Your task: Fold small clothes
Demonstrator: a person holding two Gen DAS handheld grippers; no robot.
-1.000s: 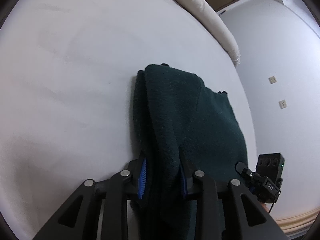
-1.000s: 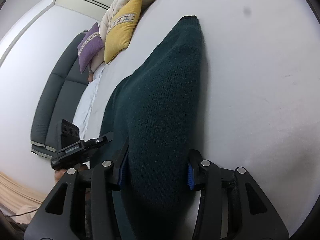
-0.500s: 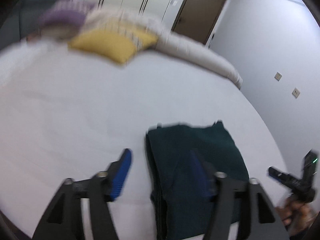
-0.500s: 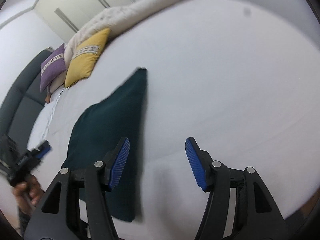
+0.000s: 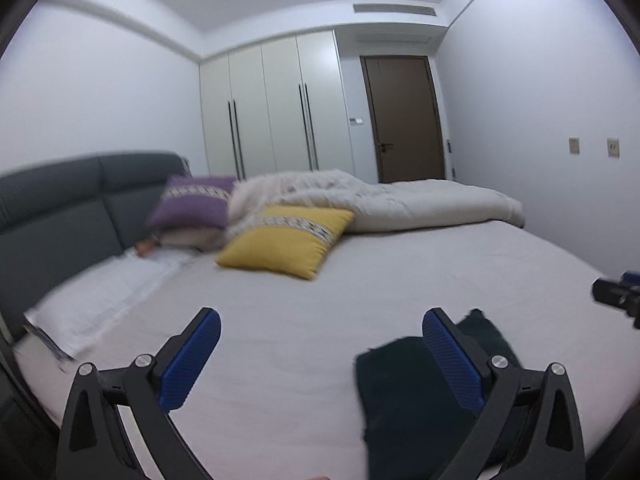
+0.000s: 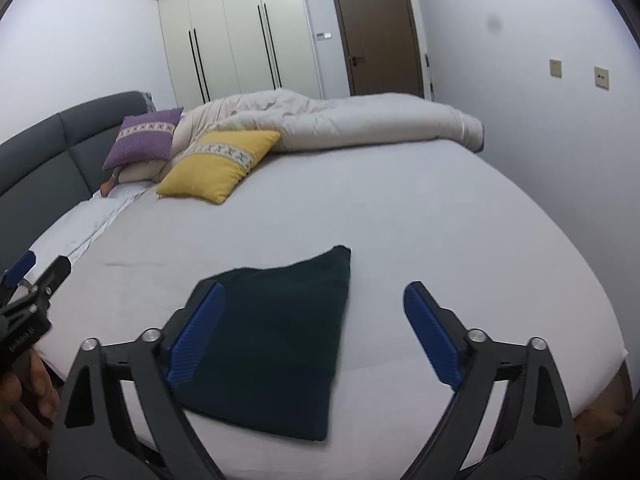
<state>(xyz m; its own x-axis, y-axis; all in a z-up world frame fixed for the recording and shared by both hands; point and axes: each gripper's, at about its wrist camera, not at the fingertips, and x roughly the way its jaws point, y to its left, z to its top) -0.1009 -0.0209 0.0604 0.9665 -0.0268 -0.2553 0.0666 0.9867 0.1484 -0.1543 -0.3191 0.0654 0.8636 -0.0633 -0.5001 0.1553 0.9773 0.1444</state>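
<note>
Both claws have just been opening and now stand wide, holding nothing. The right gripper (image 6: 310, 330) hangs above the folded dark-green garment (image 6: 276, 340), which lies flat on the bed (image 6: 440, 240), long axis running away from it. The left gripper (image 5: 320, 356) sits off to the garment's left, so the right is nearer.

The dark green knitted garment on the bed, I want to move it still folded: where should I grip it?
Take the dark green knitted garment at its near edge, where the layers stack, coming in low from the near side of the white bed. It lies flat.
</note>
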